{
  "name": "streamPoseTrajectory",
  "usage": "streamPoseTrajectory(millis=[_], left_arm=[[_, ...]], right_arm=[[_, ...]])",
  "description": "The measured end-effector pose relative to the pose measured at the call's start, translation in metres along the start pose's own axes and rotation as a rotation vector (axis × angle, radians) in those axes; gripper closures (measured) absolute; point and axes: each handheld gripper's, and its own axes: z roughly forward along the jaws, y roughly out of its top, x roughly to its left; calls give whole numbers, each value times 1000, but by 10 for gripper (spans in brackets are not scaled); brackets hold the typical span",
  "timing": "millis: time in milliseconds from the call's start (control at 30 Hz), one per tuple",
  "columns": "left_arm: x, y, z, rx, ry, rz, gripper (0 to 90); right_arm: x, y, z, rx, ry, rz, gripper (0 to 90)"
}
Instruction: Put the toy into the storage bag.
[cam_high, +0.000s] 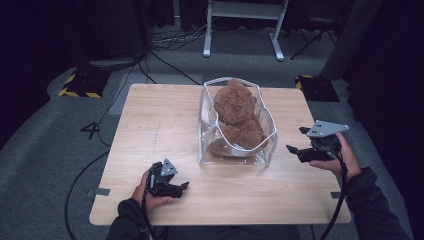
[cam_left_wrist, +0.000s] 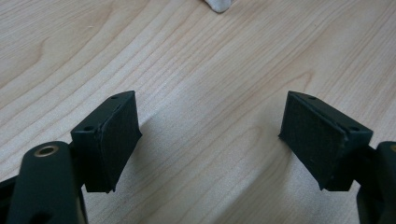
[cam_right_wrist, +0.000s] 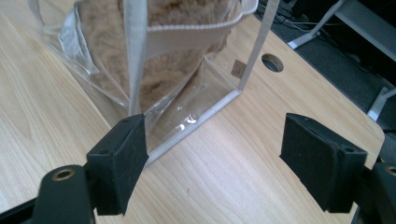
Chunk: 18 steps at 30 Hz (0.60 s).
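A clear plastic bag (cam_high: 210, 125) with white-edged seams stands near the middle of the wooden table (cam_high: 150, 125), and a brown plush toy (cam_high: 235, 107) sits inside it. My right gripper (cam_high: 295, 145) hovers just right of the bag, jaws open and empty. In the right gripper view the bag's lower corner (cam_right_wrist: 187, 126) lies just past the left jaw, with the brown plush (cam_right_wrist: 163, 70) behind the plastic. My left gripper (cam_high: 181, 189) rests low over the table's near left part, open, with bare wood (cam_left_wrist: 210, 107) between its pads.
The table's right edge and a round cable hole (cam_right_wrist: 272, 62) lie beyond the bag. A white desk frame (cam_high: 240, 25), floor cables (cam_high: 170, 40) and yellow-black marked bases (cam_high: 80, 82) stand on the grey carpet behind the table.
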Motion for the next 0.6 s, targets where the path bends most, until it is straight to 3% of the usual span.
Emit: streamPoseTrajectory(millis=[600], left_arm=[[0, 0, 0, 1, -1, -1, 197]], right_arm=[[7, -28, 13, 45, -4, 8, 230]])
